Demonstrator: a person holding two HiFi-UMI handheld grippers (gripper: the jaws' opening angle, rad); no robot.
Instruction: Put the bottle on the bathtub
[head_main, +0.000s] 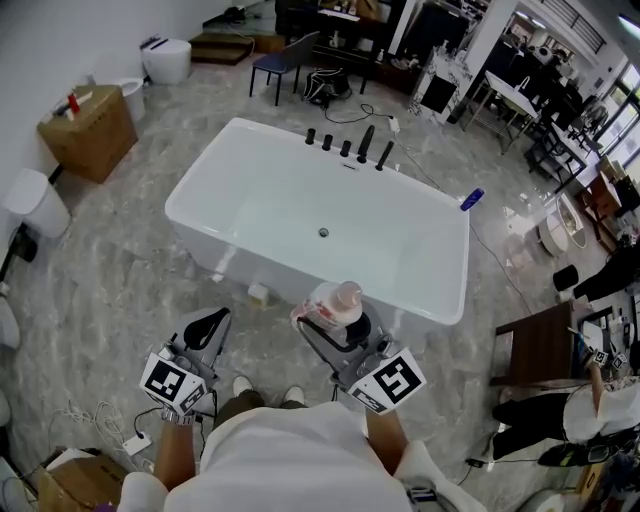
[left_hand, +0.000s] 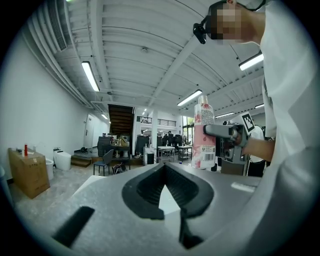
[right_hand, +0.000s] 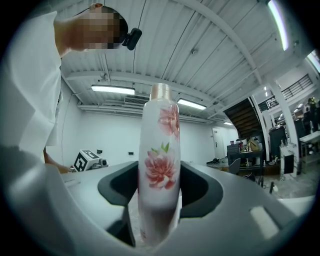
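A white bottle (head_main: 335, 303) printed with pink flowers and capped in pink stands upright between the jaws of my right gripper (head_main: 338, 326), which is shut on it. It hangs just over the near rim of the white bathtub (head_main: 290, 190). In the right gripper view the bottle (right_hand: 160, 125) fills the middle, with the right gripper (right_hand: 160, 174) clamped on its lower body. My left gripper (head_main: 214, 319) is shut and holds nothing, over the floor left of the bottle and short of the tub. The left gripper view shows its own left gripper (left_hand: 164, 168) and the bottle (left_hand: 203, 135) to the right.
Black tap fittings (head_main: 346, 146) line the tub's far rim and a blue bottle (head_main: 471, 199) lies on its right corner. A small object (head_main: 258, 293) sits on the floor by the near wall. A cardboard box (head_main: 90, 130) is far left, a wooden table (head_main: 540, 345) right.
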